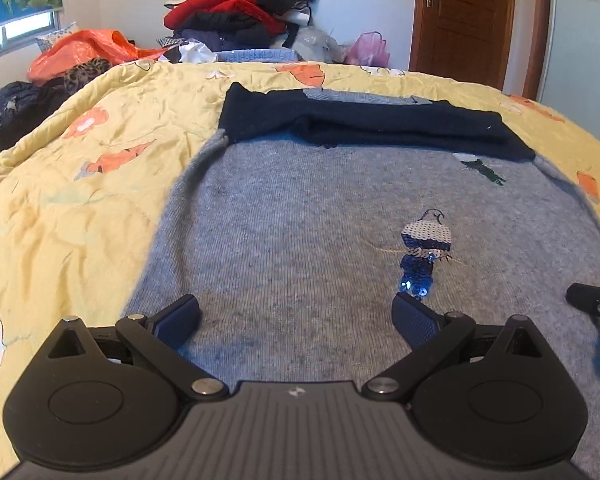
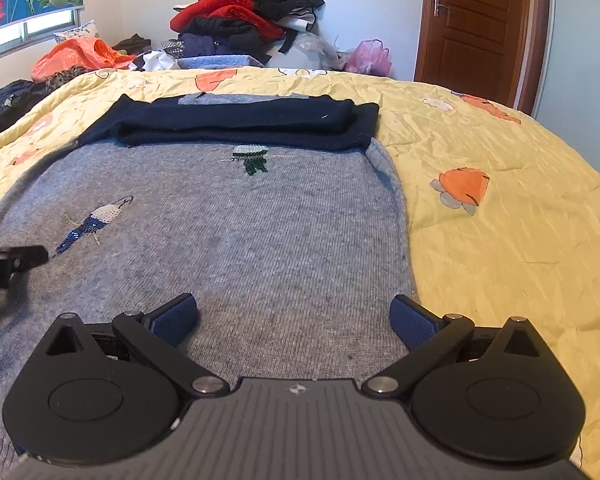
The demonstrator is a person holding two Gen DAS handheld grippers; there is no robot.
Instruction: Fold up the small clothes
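Observation:
A grey knit sweater (image 1: 300, 220) (image 2: 228, 224) lies flat on the yellow quilt, its dark navy sleeves (image 1: 380, 128) (image 2: 244, 120) folded across the far end. Sequin bird patches (image 1: 424, 252) (image 2: 92, 222) decorate its front. My left gripper (image 1: 296, 316) hovers open over the near part of the sweater, left of centre, nothing between its fingers. My right gripper (image 2: 294, 316) is open too, over the sweater's near right side, its right finger (image 2: 414, 320) close to the sweater's edge. Each gripper shows at the edge of the other's view (image 1: 592, 304) (image 2: 8, 264).
The yellow quilt (image 1: 80, 200) (image 2: 500, 220) with orange flower prints covers the bed on both sides of the sweater. A heap of red and black clothes (image 1: 240, 4) (image 2: 244, 12) and plastic bags sit beyond the far edge. A brown door (image 2: 480, 20) stands at the right.

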